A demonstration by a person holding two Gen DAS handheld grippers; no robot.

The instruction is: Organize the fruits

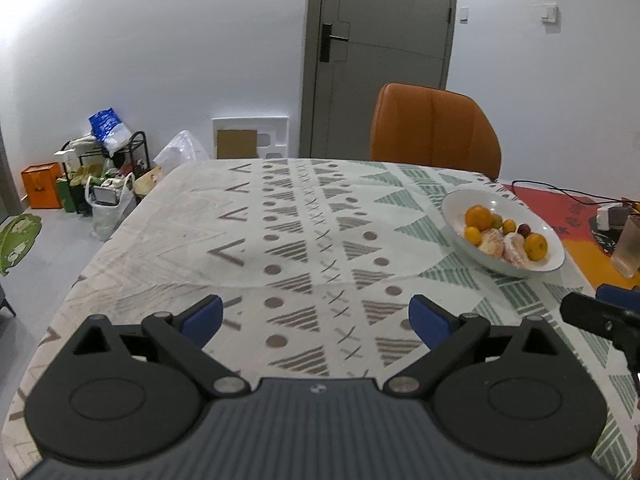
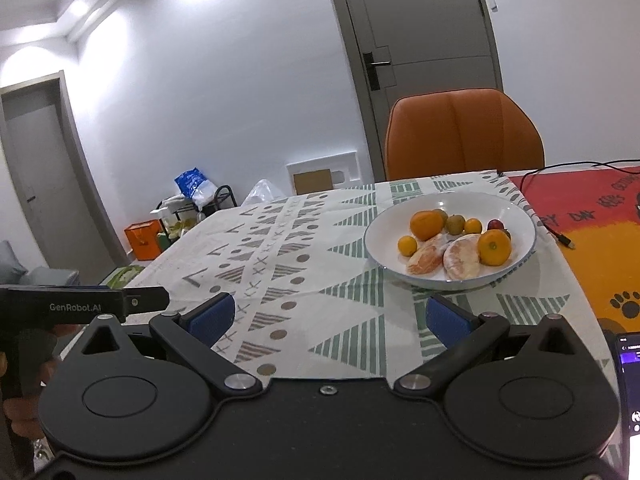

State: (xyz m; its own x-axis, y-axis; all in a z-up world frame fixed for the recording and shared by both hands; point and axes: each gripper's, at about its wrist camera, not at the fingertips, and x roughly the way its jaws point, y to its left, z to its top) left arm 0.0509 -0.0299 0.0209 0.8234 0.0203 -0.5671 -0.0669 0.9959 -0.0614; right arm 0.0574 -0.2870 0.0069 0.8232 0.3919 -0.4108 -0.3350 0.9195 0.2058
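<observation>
**K:** Left wrist view first: left gripper sits closest, blue pads spread wide, nothing between them. It hangs over bare tablecloth, no fruit under it.

**M:** Where's the fruit?

**K:** All in the white bowl, ahead and to the right on the same cloth. Two bigger oranges, a couple of small ones, peeled citrus pieces, one dark red fruit. Right gripper's tip pokes in at the right edge, well short of the bowl. Frosted cup sits just past the bowl on the red mat.

**M:** Right wrist view?

**K:** Right gripper closest, pads also spread apart, empty. Bowl is nearly dead ahead, slightly right, close. Same contents, clearer: big orange at the back, another orange front right, two peeled halves in front, small yellow ones, greenish ones behind, the red one at the rear. Left gripper's body shows at the left edge, held by a hand. Phone at the right edge, cable on the red mat.

**M:** Progress?

**K:** My read: either not started or finished, can't say which. Every fruit I see is in the bowl, none loose on the cloth, no second container visible. If sorting is meant, nothing's been pulled out. Right side is better placed to reach in.
</observation>
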